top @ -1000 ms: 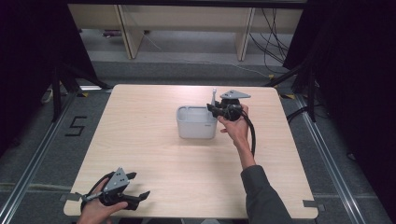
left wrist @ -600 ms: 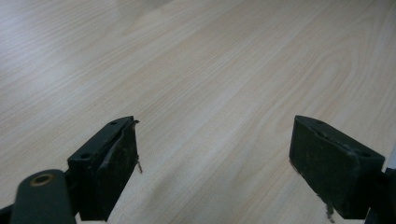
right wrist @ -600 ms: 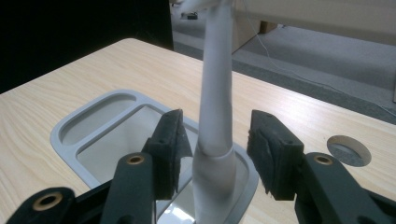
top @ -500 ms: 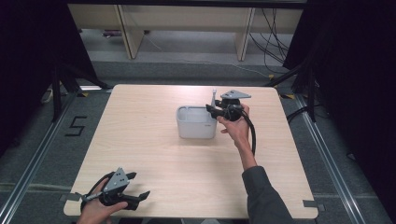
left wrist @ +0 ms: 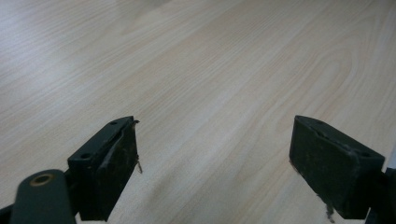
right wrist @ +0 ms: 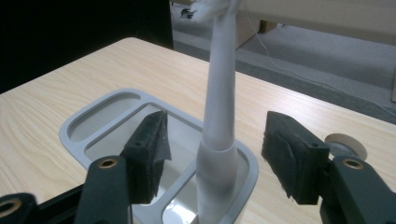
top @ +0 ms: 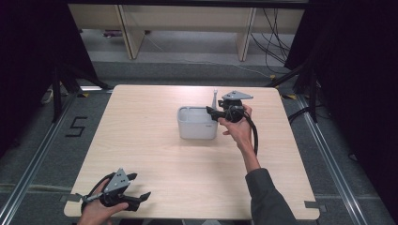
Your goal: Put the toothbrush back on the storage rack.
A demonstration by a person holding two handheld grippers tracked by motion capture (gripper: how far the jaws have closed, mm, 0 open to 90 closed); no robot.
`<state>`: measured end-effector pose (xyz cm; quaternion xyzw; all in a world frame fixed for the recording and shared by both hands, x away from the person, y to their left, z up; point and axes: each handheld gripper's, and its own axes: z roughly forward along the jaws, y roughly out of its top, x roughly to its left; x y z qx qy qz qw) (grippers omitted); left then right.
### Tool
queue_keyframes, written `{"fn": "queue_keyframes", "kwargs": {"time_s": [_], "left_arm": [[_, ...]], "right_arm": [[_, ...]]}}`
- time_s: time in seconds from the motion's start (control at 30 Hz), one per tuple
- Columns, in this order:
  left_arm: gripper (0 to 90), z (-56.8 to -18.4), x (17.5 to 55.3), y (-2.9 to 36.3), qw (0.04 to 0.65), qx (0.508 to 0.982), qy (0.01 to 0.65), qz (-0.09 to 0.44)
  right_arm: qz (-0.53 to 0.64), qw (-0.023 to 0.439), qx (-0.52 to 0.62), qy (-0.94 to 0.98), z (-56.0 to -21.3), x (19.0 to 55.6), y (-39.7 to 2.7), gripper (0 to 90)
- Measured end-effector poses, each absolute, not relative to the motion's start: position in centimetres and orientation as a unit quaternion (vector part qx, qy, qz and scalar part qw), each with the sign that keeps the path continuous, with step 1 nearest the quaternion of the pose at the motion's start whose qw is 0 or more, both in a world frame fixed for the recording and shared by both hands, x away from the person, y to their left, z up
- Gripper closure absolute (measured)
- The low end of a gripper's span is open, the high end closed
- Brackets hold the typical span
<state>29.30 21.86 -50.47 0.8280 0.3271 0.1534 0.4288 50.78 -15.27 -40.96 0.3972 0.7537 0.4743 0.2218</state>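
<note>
A grey rectangular holder stands near the middle of the wooden table. A white toothbrush stands upright in the holder's near compartment, bristles at the top; the toothbrush rises from the holder's right end. My right gripper is at that end, open, its jaws either side of the toothbrush without touching it. My left gripper rests low near the table's front left corner, open, with bare wood between its jaws.
A small round white disc lies on the table beyond the holder, behind the right jaw. The table's front edge is just under my left hand. Shelving and cables stand on the floor behind the table.
</note>
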Motion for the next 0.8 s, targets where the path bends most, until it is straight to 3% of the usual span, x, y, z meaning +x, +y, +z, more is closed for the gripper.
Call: {"fn": "queue_keyframes", "kwargs": {"time_s": [0.8], "left_arm": [[14.8,-50.5,29.3,21.8,0.430,0.827,0.328,0.154]], "right_arm": [[0.492,0.230,0.387,0.745,-40.4,49.3,-16.2,32.2]]}}
